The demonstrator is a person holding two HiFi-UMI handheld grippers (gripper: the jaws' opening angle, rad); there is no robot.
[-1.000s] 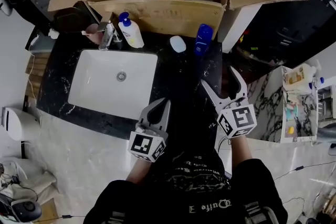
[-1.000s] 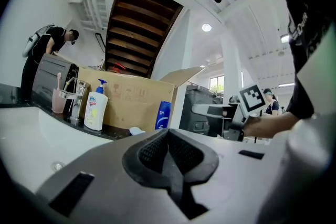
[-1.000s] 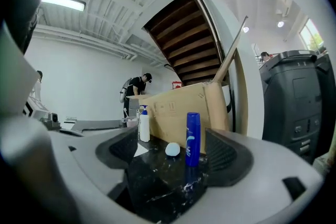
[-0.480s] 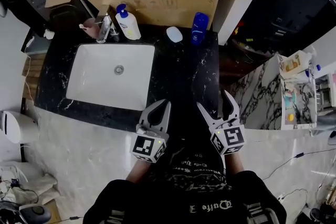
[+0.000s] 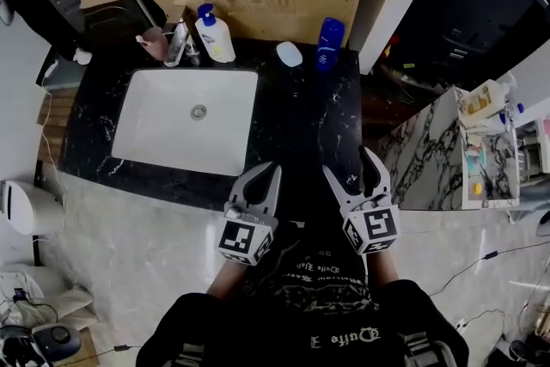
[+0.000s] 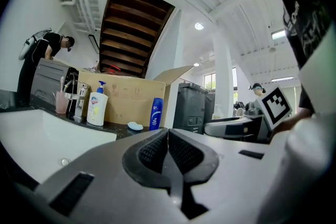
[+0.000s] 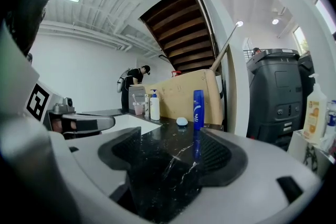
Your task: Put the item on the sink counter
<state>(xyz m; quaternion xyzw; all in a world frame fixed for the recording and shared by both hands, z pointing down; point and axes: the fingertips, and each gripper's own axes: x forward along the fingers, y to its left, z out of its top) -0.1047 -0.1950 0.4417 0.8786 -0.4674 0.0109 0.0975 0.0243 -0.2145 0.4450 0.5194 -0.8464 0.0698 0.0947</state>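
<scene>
A blue bottle (image 5: 329,42) stands upright at the back of the black marble sink counter (image 5: 301,125), beside a pale oval soap (image 5: 290,54). It also shows ahead as the blue bottle (image 7: 198,108) in the right gripper view. My right gripper (image 5: 351,163) hovers over the counter's near right edge, far short of the bottle. Its jaws are closing with only counter between them. My left gripper (image 5: 262,176) hangs at the front edge beside it, shut and holding nothing; its pads (image 6: 157,150) meet.
A white basin (image 5: 187,120) fills the counter's left half. Behind it stand a faucet (image 5: 178,43), a pink cup (image 5: 155,47) and a white pump bottle (image 5: 215,35). An open cardboard box (image 5: 258,4) lines the back. A marbled shelf (image 5: 481,150) with bottles stands to the right.
My right gripper has drawn back from over the counter toward the front edge and a little left. The left gripper has stayed where it was.
</scene>
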